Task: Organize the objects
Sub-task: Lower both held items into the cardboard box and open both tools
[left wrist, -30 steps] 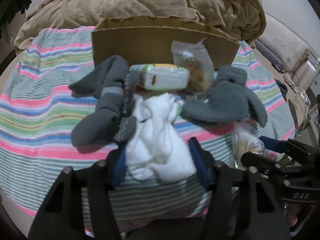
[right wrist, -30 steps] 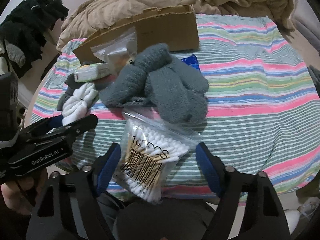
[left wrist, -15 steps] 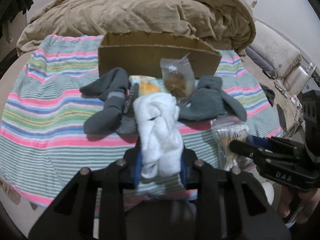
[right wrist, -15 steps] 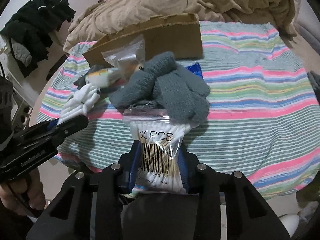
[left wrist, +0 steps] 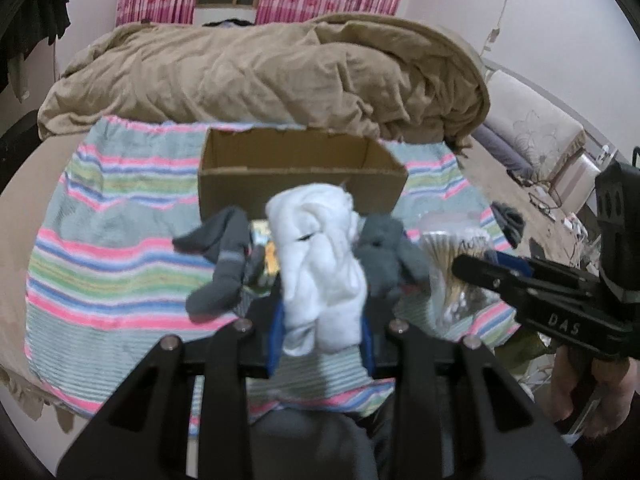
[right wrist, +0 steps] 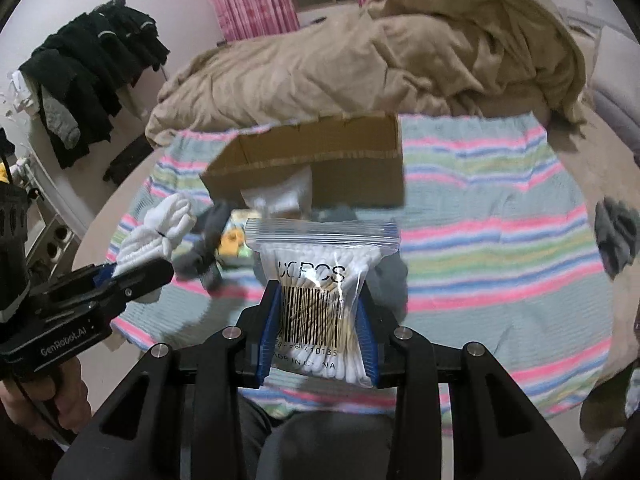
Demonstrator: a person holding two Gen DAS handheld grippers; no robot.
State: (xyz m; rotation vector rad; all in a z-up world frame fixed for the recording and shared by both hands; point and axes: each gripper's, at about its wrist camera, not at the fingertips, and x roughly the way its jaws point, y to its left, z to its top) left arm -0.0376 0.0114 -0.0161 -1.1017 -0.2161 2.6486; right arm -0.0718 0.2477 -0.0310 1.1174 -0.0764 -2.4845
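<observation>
Both loads now lifted off the bed: left hand-held gripper (left wrist: 320,320) clamps the white socks (left wrist: 318,264), right hand-held gripper (right wrist: 318,332) clamps the cotton-swab bag (right wrist: 320,280). Cardboard box (left wrist: 300,176) ahead, likely destination.

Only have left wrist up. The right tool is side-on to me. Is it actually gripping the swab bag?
Observer: Yes. The right tool is shut on the swab bag, with blue pads on both sides of its barcode.
Operator: Bag sealed?
Observer: The zip strip across the top looks closed, and the bag stands upright above the fingers.
Operator: Anything hidden behind my white socks, near the box?
Observer: A clear plastic pouch stands in front of the cardboard box. I cannot tell whether they touch.
</observation>
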